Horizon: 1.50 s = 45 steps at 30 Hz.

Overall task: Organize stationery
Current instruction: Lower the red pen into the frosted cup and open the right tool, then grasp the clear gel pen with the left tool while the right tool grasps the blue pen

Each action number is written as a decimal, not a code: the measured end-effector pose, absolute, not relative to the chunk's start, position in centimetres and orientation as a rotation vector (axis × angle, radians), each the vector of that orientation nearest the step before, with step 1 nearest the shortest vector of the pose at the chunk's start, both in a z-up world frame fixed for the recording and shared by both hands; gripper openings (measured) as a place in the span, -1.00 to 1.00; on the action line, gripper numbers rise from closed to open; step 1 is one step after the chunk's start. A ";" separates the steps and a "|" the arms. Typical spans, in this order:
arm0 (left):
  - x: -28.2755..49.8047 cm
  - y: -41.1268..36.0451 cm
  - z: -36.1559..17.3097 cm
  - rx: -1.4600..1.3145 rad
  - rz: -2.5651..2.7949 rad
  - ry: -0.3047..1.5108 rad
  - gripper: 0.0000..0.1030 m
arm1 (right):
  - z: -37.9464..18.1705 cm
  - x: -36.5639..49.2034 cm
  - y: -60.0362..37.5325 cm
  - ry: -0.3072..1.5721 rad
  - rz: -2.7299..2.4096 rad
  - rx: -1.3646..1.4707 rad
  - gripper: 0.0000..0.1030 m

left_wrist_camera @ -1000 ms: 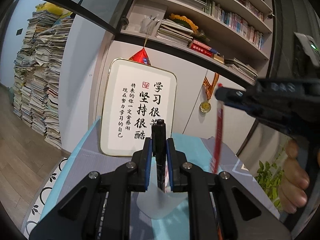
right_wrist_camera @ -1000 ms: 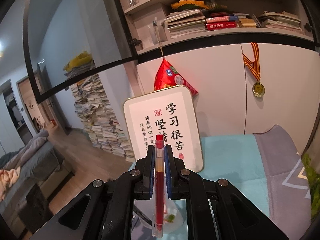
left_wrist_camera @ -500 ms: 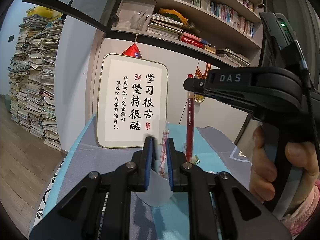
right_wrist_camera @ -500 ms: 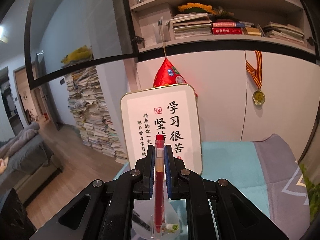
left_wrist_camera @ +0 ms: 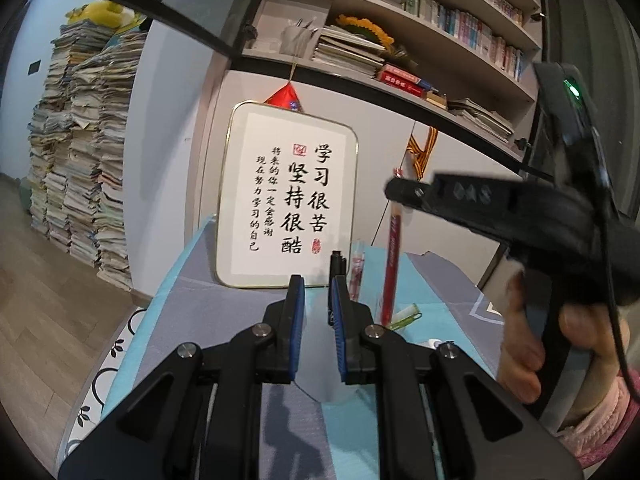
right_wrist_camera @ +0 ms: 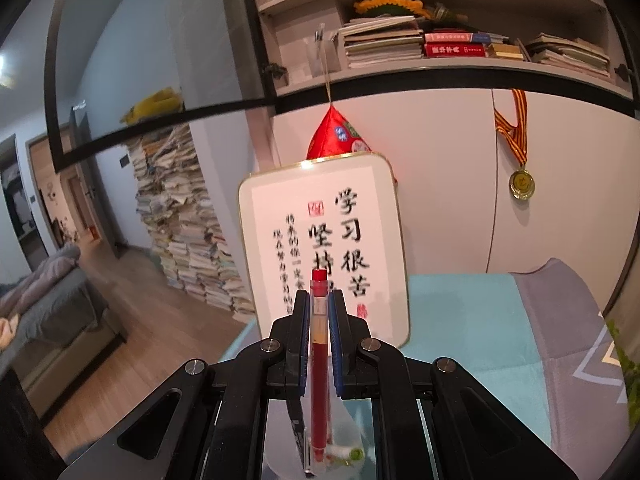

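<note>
The right gripper (right_wrist_camera: 319, 322) is clamping an upright red pen (right_wrist_camera: 319, 380), its tip reaching into a clear cup (right_wrist_camera: 348, 446) on the table (right_wrist_camera: 472, 344). The left gripper (left_wrist_camera: 317, 312) is standing released and empty, a black pen (left_wrist_camera: 337, 266) resting just behind it.

- One translucent plastic cup (right_wrist_camera: 340, 450) in front of the white gold-framed calligraphy board (left_wrist_camera: 286, 196).
- Three pens by that board: one red gel pen (right_wrist_camera: 320, 364), one black marker (left_wrist_camera: 337, 266), one pink patterned pen (left_wrist_camera: 357, 268).
- One green paper clip (left_wrist_camera: 408, 315).
- One gold medal on a striped ribbon (right_wrist_camera: 521, 182), right of the board.
- Two black grippers.
</note>
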<state>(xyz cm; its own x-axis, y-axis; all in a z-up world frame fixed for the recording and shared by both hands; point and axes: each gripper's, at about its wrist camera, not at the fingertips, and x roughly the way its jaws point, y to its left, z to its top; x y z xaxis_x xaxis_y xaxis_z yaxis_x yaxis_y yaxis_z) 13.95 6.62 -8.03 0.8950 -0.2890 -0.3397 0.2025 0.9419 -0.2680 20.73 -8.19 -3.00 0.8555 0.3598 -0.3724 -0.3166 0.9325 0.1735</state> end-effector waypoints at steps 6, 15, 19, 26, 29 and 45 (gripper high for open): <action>13.9 6.7 -8.3 -0.232 -0.257 0.394 -0.79 | -4.3 20.1 -8.4 0.440 0.347 0.082 -0.80; 12.9 6.7 -8.1 -0.212 -0.260 0.390 -0.79 | -6.6 19.7 -8.8 0.574 0.337 0.075 -0.80; 12.5 6.6 -8.0 -0.200 -0.262 0.397 -0.79 | -7.3 19.9 -9.4 0.615 0.347 0.094 -0.80; 11.5 5.6 -7.5 -0.169 -0.273 0.388 -0.78 | -6.9 18.9 -11.5 0.656 0.351 0.158 -0.03; 11.1 4.5 -7.7 -0.133 -0.296 0.414 -0.78 | -6.1 17.4 -12.8 0.621 0.351 0.167 0.03; 10.0 -4.8 -13.4 0.112 -0.508 0.634 -0.18 | -14.4 13.4 -21.3 0.907 0.151 0.184 0.03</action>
<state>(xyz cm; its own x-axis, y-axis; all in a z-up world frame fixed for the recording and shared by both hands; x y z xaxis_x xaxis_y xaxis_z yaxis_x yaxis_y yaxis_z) 9.96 -4.78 -13.42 0.6882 -0.4196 -0.5919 0.4864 0.8721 -0.0527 13.37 -21.34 -14.36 0.6070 0.2073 -0.7672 -0.0521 0.9737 0.2219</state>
